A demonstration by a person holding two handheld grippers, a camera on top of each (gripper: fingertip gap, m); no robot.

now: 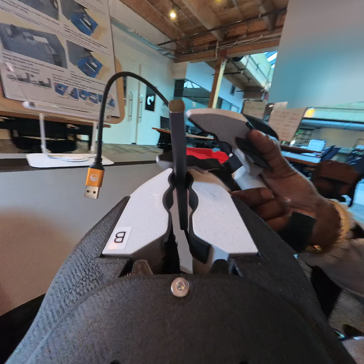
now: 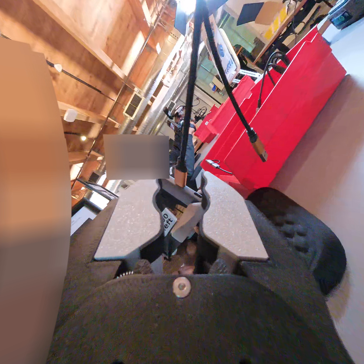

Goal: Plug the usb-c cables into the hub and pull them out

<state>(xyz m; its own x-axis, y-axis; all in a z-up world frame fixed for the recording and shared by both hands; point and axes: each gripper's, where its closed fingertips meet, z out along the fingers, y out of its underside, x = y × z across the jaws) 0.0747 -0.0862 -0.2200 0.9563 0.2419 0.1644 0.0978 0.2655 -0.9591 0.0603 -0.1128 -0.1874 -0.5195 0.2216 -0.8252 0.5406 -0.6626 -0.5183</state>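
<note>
At centre frame of the left wrist view the hub, a thin, rigid, light slab, is clamped edge-on by the left gripper. Above it the cable, judged springy, arches from the hub's top, best taken at its orange plug, which the right gripper flanks with jaws parted.

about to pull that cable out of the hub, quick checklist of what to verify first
1. Left gripper clamped on the hub: ok, hub held upright and edge-on.
2. Cable plug seated in the hub: ok, orange shell meets the hub's edge.
3. Right gripper closed on that plug: not ok, open, fingers either side.
4. Cable's free USB end clear of snags: ok, hangs in air above the table.
5. Plug depth in port: cannot tell.
</note>
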